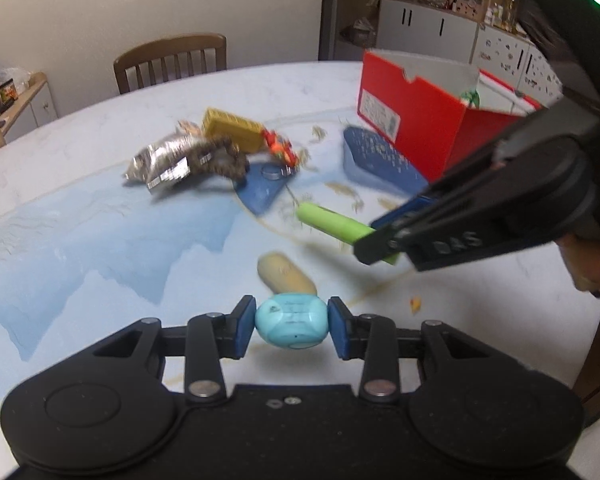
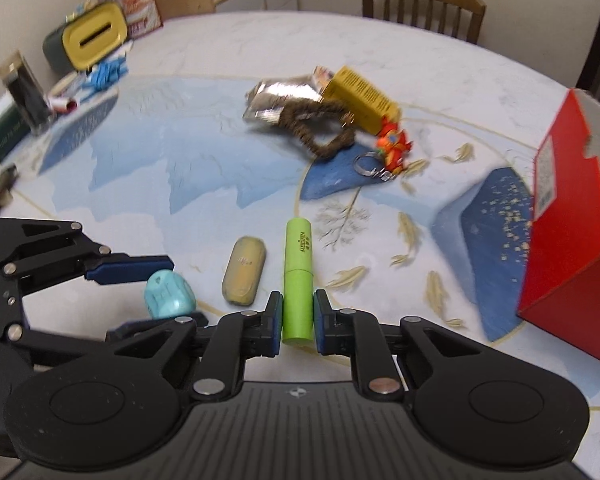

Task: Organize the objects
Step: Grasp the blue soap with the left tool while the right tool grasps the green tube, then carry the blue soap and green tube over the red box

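Note:
My left gripper (image 1: pixel 292 326) is shut on a light blue rounded object (image 1: pixel 290 326), also seen in the right wrist view as the blue object (image 2: pixel 168 294) between the left gripper (image 2: pixel 160 296) pads. My right gripper (image 2: pixel 297 318) is shut on the near end of a green tube (image 2: pixel 298 276); in the left wrist view the green tube (image 1: pixel 332 226) sticks out of the right gripper (image 1: pixel 380 240). A tan oval case (image 2: pixel 244 276) lies on the table between the two. An open red box (image 1: pixel 424 120) stands at the right.
A pile sits mid-table: a foil packet (image 2: pixel 280 98), a brown fuzzy loop (image 2: pixel 320 130), a yellow box (image 2: pixel 360 94) and an orange keychain toy (image 2: pixel 394 148). A yellow-lidded tin (image 2: pixel 88 38) and clutter line the far left. A chair (image 2: pixel 422 4) stands beyond the table.

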{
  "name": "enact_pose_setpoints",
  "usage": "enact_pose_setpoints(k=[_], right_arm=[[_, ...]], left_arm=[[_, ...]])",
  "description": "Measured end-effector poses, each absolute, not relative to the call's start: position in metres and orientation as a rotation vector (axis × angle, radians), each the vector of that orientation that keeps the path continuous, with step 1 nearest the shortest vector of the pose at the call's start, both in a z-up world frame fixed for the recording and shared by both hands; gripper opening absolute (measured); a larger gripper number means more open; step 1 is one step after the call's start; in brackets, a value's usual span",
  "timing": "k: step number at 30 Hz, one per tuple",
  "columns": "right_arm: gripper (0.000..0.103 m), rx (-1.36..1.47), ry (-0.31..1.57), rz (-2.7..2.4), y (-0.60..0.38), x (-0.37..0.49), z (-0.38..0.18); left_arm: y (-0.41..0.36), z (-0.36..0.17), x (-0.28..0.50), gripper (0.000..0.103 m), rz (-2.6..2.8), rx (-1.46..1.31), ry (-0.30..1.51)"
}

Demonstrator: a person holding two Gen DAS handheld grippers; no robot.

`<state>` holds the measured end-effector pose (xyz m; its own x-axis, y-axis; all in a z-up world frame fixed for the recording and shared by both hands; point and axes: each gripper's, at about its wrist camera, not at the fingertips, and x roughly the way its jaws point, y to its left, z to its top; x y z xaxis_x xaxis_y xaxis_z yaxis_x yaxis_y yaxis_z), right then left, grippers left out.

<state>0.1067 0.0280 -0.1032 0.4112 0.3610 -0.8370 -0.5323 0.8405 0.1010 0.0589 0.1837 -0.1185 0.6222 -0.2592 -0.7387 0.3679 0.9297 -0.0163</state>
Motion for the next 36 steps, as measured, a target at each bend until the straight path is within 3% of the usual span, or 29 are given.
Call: enact_pose_setpoints(k=[18, 36], right_arm=[[0.015, -0.022, 0.854, 0.517, -0.083, 0.116, -0.026], [0.015, 0.045, 0.81, 0.41, -0.22, 0.154, -0.019]], left_arm=[[0.107, -0.044, 0.088, 0.037, -0.411, 0.155, 0.702], [-0.017, -0.027, 0.139, 0.038, -0.458, 0.103, 0.709]])
